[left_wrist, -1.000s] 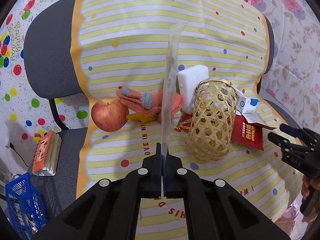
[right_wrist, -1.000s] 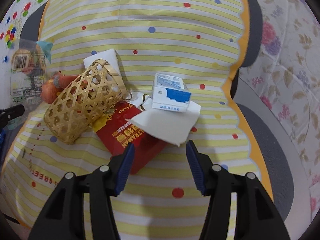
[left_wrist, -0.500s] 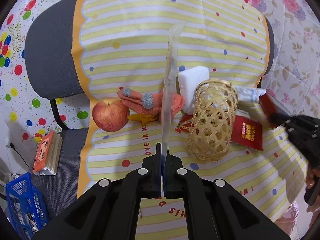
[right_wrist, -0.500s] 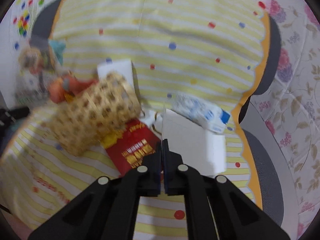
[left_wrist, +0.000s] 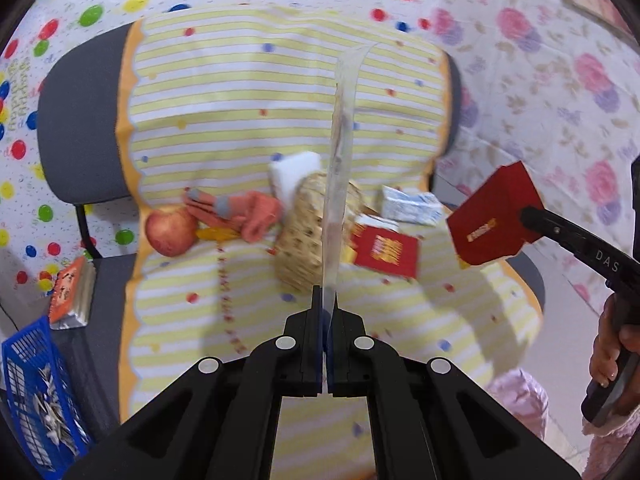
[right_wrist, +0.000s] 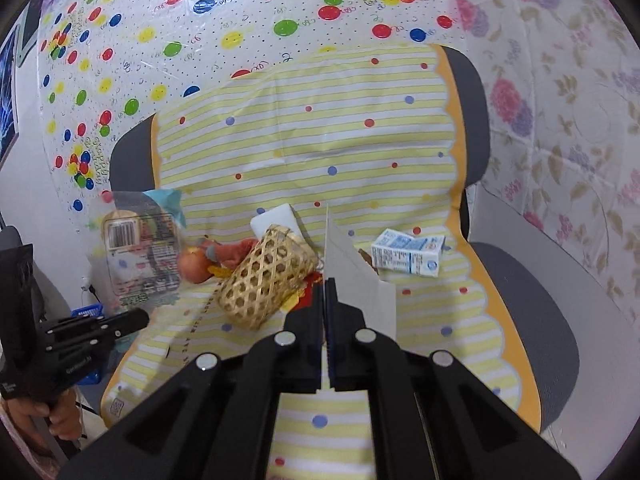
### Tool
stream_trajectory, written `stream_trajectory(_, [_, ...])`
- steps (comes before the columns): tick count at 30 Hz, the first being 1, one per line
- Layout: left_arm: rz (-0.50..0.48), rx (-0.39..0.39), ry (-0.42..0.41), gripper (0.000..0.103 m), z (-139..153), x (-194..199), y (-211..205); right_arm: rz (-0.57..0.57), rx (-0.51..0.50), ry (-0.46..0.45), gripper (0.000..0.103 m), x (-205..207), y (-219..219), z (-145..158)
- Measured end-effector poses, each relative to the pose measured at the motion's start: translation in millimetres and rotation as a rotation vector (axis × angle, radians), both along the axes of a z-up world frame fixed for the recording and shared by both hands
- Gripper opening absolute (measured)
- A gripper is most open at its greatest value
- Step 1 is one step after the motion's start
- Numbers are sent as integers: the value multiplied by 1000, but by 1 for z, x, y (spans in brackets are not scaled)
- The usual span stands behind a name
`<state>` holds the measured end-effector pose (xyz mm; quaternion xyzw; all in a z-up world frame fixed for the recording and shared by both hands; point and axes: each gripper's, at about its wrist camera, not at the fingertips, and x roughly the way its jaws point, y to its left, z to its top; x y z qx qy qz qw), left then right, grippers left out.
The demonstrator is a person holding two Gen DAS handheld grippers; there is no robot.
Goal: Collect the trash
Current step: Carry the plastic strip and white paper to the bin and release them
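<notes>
My left gripper (left_wrist: 325, 300) is shut on a clear plastic wrapper (left_wrist: 340, 152), seen edge-on; in the right wrist view the wrapper (right_wrist: 136, 256) shows its barcode above the left gripper (right_wrist: 132, 320). My right gripper (right_wrist: 326, 284) is shut on a flat carton piece (right_wrist: 356, 280), pale on this side. In the left wrist view the carton piece (left_wrist: 496, 220) is red and hangs in the air from the right gripper (left_wrist: 528, 214). On the striped chair cloth (right_wrist: 320, 148) lie a wicker basket (right_wrist: 268, 276), a blue-white milk carton (right_wrist: 408, 256) and a red packet (left_wrist: 386, 250).
An apple (left_wrist: 170, 230), an orange glove (left_wrist: 248, 212), a yellow wrapper (left_wrist: 216, 234) and a white sponge (left_wrist: 294, 172) lie left of the basket. A blue crate (left_wrist: 36, 396) and an orange book (left_wrist: 68, 292) sit low on the left. A hand (left_wrist: 612, 356) grips the right handle.
The right gripper went from open to shut on the flat carton piece and lifted it off the seat. Both grippers drew back and up; the left kept the clear wrapper.
</notes>
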<state>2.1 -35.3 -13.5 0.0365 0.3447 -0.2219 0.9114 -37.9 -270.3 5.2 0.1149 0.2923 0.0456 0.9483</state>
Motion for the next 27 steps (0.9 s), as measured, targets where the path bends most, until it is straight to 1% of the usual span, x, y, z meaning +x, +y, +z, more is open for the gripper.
stream_trajectory(3, [-26,35,26,1,-9,-19,-16,-41,-46,19,2,-23,6,-6])
stream_trajectory(5, [-54,33,39,1,-12,-31,-22,-60,-55,33,2,-38,5,-11])
stream_trajectory(9, [-132,49,13,1,-18,-59,-43,-100,-24,46,2,-71,-5,-19])
stream_trajectory(11, [-171,47,1,1,-22,-72,-52,-126,1,47,2,-92,-12,-21])
stream_trajectory(13, [-222,38,-5,1,-27,-85,-65,-157,-3,52,2,-112,-16,-21])
stream_trajectory(16, [-296,11,10,1,-34,-101,-82,-196,-13,61,2,-138,-19,-20])
stream_trajectory(19, [-367,2,19,1,-42,-116,-99,-244,-35,70,2,-167,-21,-17])
stream_trajectory(22, [-432,8,31,1,-52,-129,-119,-305,-36,94,2,-198,-27,-20])
stream_trajectory(27, [-530,42,61,1,-71,-148,-154,-399,7,135,2,-240,-40,-37])
